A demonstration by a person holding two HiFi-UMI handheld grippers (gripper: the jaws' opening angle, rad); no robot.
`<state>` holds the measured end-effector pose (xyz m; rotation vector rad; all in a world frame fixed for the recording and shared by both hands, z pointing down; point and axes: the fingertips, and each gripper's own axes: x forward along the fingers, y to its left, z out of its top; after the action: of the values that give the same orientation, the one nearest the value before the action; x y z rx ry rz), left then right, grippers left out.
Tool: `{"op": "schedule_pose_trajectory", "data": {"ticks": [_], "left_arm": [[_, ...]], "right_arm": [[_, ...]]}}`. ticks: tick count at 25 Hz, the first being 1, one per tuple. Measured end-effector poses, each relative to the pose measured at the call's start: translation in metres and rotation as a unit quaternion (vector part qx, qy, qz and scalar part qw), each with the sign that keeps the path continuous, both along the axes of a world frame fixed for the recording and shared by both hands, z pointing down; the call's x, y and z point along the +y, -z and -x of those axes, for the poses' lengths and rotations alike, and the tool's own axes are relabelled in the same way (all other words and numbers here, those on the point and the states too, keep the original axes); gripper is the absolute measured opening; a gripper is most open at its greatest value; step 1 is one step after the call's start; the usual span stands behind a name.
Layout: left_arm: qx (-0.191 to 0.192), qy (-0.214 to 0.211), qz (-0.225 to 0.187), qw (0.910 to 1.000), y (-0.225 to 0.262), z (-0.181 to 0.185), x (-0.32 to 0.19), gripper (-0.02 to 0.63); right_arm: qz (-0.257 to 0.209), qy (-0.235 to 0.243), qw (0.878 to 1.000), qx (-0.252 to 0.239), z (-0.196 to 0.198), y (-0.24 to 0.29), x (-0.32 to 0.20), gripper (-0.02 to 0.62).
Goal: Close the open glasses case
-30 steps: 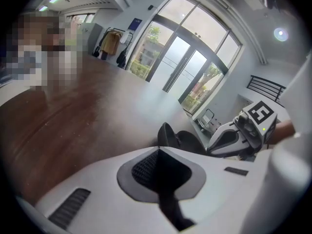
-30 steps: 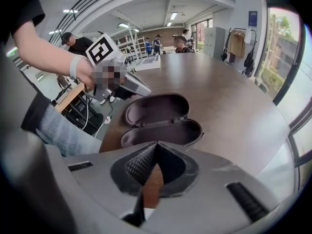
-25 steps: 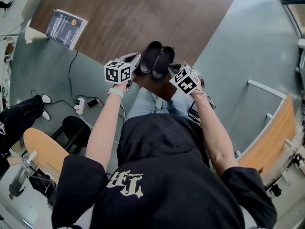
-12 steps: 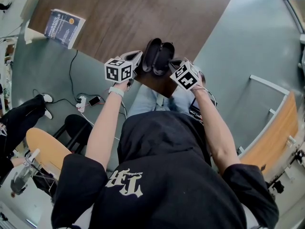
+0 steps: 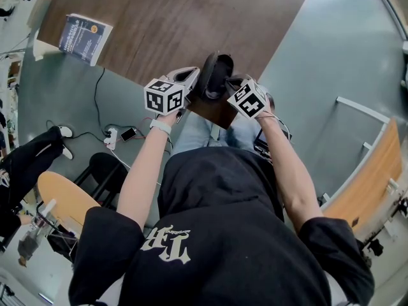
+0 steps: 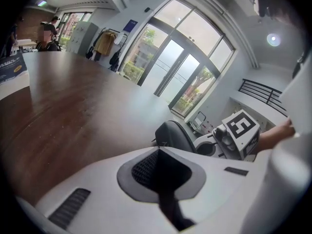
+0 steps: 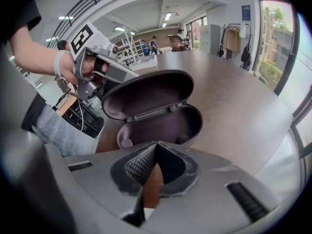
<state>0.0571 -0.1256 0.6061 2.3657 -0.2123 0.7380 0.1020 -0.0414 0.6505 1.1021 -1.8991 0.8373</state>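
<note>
The dark glasses case sits at the near edge of the brown table, between my two grippers. In the right gripper view its lid stands raised about halfway over the empty base. My left gripper is shut and its tip is against the outside of the lid; from its own view the case shows just past the closed jaws. Just in front of the base, my right gripper is shut with nothing held.
A dark blue book lies at the table's far left corner. A power strip and cables lie on the floor to the left, next to a wooden chair. A curved wooden bench stands at the right.
The case's lid has swung up from lying flat open to about half closed. My left gripper has moved right against it. The right gripper has barely moved.
</note>
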Motion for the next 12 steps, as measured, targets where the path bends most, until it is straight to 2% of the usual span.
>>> {"op": "schedule_pose_trajectory", "data": {"ticks": [12], "left_arm": [[0.011, -0.024, -0.003, 0.9996, 0.013, -0.017, 0.026, 0.005]], "right_arm": [[0.004, -0.003, 1.000, -0.011, 0.006, -0.005, 0.006, -0.012]]}}
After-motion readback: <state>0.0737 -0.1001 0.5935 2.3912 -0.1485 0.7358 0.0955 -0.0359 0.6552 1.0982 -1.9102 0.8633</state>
